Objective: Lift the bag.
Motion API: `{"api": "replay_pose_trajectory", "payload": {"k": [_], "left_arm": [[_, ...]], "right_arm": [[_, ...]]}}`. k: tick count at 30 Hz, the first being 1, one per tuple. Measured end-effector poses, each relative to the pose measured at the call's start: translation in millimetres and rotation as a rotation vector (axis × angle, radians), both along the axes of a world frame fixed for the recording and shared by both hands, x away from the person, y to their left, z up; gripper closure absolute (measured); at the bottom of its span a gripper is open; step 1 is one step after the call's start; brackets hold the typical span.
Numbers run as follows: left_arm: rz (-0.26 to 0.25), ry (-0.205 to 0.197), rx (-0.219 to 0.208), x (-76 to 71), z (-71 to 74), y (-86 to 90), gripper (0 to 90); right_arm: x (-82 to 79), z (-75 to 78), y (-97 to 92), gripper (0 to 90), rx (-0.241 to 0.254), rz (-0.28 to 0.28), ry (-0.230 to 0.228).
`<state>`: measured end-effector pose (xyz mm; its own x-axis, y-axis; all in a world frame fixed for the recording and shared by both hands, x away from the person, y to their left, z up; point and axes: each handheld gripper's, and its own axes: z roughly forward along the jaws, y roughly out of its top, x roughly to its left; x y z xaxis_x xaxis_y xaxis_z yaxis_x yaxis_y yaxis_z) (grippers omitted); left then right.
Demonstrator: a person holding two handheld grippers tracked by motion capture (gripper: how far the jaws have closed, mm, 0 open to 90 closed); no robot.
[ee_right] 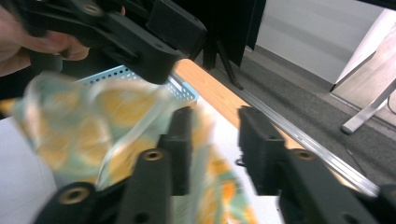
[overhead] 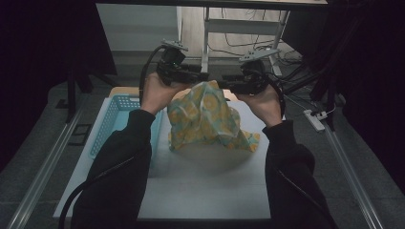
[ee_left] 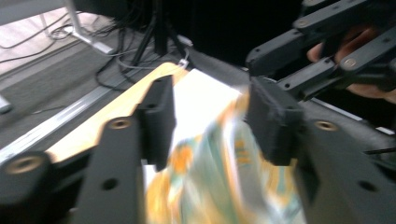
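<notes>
The left gripper and right gripper, matte black, stand part open, pads off the cloth. Soft, crumpled, orange-and-teal patterned, it peaks between them and sags below onto the table. A perforated blue basket sits left.

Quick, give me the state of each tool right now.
Left tool: open, jaws apart, patterned cloth loose between them.
Right tool: open, cloth beside its left jaw, not pinched.
</notes>
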<state>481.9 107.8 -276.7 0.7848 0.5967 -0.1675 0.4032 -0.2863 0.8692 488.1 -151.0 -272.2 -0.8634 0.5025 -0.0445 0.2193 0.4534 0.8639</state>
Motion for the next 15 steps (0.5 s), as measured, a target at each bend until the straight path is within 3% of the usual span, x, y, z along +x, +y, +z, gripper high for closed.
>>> {"api": "replay_pose_trajectory", "payload": {"k": [8, 10, 15], "left_arm": [[0.009, 0.056, -0.001, -0.9, -12.2, 9.4, 23.8], [0.025, 0.061, 0.011, -2.5, -15.2, 10.5, 16.6], [0.024, 0.060, 0.053, -10.7, -24.8, 11.8, 8.7]], "right_arm": [[2.1, -10.4, -2.7, 42.9, -0.001, -0.023, 0.015], [0.9, -13.4, -3.7, 39.5, 0.007, -0.028, 0.013], [-3.7, -20.7, -5.8, 27.7, 0.017, -0.045, 0.003]]}}
